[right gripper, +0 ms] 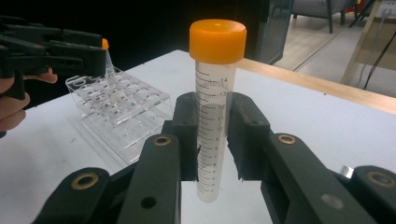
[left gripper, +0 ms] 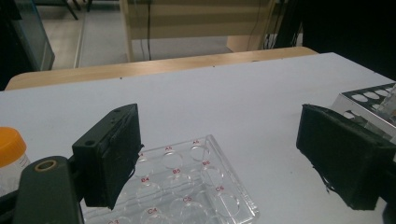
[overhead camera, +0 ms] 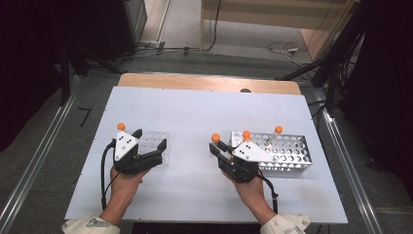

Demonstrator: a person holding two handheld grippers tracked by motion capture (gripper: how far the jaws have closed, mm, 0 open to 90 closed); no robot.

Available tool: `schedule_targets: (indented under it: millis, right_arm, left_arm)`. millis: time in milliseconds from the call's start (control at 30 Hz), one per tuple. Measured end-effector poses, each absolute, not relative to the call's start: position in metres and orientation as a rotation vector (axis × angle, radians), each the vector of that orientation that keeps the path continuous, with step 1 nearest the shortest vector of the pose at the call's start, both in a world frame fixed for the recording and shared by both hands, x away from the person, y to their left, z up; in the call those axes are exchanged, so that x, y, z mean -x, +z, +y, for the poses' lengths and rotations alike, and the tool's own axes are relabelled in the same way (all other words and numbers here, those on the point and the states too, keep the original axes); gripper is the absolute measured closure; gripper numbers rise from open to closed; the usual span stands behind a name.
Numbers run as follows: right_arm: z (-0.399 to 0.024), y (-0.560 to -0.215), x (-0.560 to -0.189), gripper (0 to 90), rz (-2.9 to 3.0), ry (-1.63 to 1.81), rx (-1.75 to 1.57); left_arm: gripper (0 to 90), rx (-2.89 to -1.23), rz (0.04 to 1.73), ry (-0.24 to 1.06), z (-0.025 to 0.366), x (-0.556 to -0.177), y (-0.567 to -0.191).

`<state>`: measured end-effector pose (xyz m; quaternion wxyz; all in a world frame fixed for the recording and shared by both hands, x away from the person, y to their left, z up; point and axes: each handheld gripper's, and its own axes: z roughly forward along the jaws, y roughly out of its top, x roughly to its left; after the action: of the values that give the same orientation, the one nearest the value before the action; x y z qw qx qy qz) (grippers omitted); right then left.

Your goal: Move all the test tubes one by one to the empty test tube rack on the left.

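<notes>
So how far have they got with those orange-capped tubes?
Early, it seems. The right gripper is shut on an orange-capped tube, held upright above the table beside the metal rack. Two more capped tubes stand in that rack. The left gripper hovers open over the clear well plate. Where this tube goes next isn't clear.

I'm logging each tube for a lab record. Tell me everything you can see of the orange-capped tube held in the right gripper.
The tube is a clear plastic centrifuge tube with an orange screw cap and black graduation marks printed down its side. It looks empty. It stands upright, clamped at mid-height between the right gripper's two black jaws, with the cap well above them. It is held above the white table, with the clear rack behind it to the left.
</notes>
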<state>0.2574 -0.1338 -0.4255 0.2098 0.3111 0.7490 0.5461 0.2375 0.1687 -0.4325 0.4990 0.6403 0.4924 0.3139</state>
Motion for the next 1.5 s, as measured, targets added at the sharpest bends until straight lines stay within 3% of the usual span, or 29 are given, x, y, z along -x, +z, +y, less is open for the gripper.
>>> schedule_targets:
  millis: [1267, 1500]
  right_arm:
    - [-0.064, -0.449, -0.283, 71.5, 2.190, 1.509, -0.847]
    - [-0.054, -0.451, -0.281, 71.5, 2.219, 1.494, -0.818]
  left_arm:
    - [16.4, -1.563, 1.127, 0.707, 0.161, -0.237, -0.426]
    - [20.3, -1.579, 1.083, 0.678, 0.152, -0.238, -0.424]
